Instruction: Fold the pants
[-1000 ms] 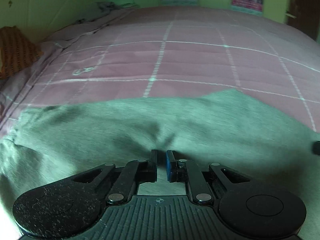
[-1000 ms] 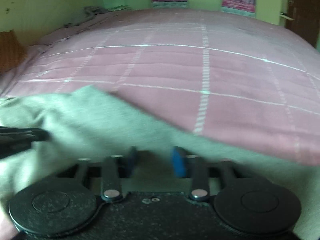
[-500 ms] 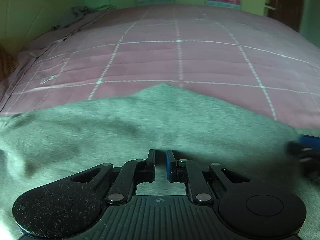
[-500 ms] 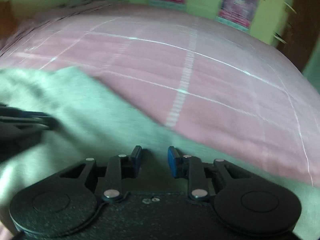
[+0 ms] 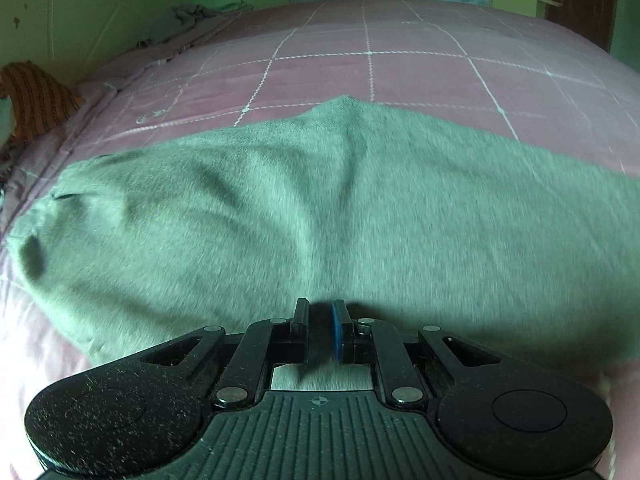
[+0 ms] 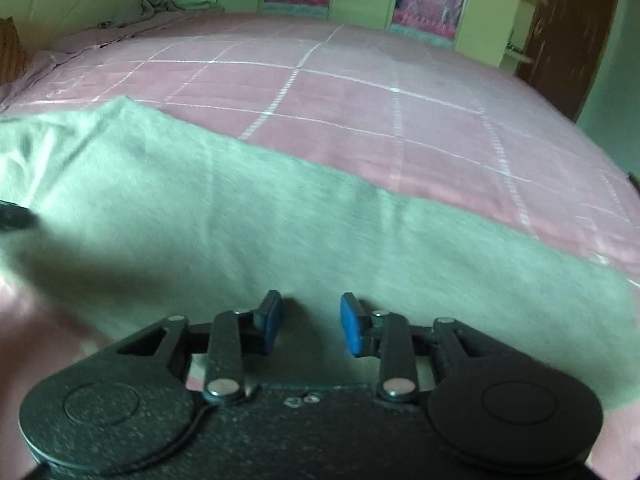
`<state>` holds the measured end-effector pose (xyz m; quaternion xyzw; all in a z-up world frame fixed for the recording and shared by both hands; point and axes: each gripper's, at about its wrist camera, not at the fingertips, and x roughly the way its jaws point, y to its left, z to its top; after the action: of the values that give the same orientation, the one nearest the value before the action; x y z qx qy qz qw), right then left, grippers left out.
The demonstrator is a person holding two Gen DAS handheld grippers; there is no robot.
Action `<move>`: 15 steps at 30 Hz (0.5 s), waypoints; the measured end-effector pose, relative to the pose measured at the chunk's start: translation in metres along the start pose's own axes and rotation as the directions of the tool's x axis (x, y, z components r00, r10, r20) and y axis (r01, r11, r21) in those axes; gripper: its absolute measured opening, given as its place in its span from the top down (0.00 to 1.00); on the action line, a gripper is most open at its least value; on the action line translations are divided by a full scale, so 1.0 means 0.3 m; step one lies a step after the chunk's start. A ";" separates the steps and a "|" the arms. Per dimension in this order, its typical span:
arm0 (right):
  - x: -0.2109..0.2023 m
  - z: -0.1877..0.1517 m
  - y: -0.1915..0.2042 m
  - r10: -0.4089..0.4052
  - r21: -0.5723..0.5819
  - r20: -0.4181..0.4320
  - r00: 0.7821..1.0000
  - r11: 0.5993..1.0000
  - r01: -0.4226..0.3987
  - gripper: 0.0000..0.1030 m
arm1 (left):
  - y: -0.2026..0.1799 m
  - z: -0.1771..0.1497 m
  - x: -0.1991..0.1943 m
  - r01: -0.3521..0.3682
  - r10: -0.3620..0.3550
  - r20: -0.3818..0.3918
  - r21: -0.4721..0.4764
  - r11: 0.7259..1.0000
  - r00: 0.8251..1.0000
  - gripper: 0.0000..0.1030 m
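Grey-green pants (image 5: 320,208) lie spread across the pink checked bedcover (image 5: 400,76), with a peaked fold at their far edge. My left gripper (image 5: 319,312) sits at the pants' near edge, its jaws pinched narrow on a bit of the cloth. In the right wrist view the same pants (image 6: 240,216) run from the left down to the right. My right gripper (image 6: 312,316) is over their near edge with its jaws opening; cloth lies beneath the blue pads (image 6: 352,328), and they do not press on it. A dark tip of the left gripper (image 6: 14,216) shows at the left edge.
An orange striped cloth (image 5: 36,100) lies at the bed's left side by the green wall. Crumpled grey fabric (image 5: 192,14) sits at the far left corner. Two posters (image 6: 430,0) hang on the far wall, and a dark wooden door (image 6: 572,32) stands at the right.
The right gripper's jaws have spread apart and let go of the cloth. The left gripper stayed pinched while the pants shifted across the bed; the right gripper has left the left view.
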<state>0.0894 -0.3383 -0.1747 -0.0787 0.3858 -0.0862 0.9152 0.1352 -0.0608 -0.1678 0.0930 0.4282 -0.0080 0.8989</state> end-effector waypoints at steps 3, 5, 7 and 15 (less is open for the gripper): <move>-0.010 -0.011 -0.083 -0.055 0.041 -0.020 0.998 0.998 0.055 0.62 | -0.004 -0.010 -0.021 -0.011 0.011 -0.015 -0.013 1.000 1.000 0.89; -0.025 -0.031 -0.158 -0.093 0.081 -0.033 0.995 0.992 0.096 0.62 | -0.010 -0.010 -0.036 -0.013 0.012 -0.023 -0.019 1.000 1.000 0.89; -0.034 -0.060 -0.223 -0.128 0.100 -0.041 0.991 0.986 0.131 0.61 | -0.024 -0.010 -0.050 -0.012 0.011 -0.024 -0.016 1.000 1.000 0.89; -0.039 -0.111 -0.457 -0.219 0.187 -0.077 0.973 0.955 0.230 0.59 | -0.187 0.024 -0.155 0.119 -0.119 0.011 0.010 0.993 0.993 0.89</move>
<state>0.0442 -0.4716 -0.1607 -0.0296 0.3895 -0.2290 0.8916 0.1060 -0.1204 -0.1363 0.0713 0.4278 -0.0639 0.8988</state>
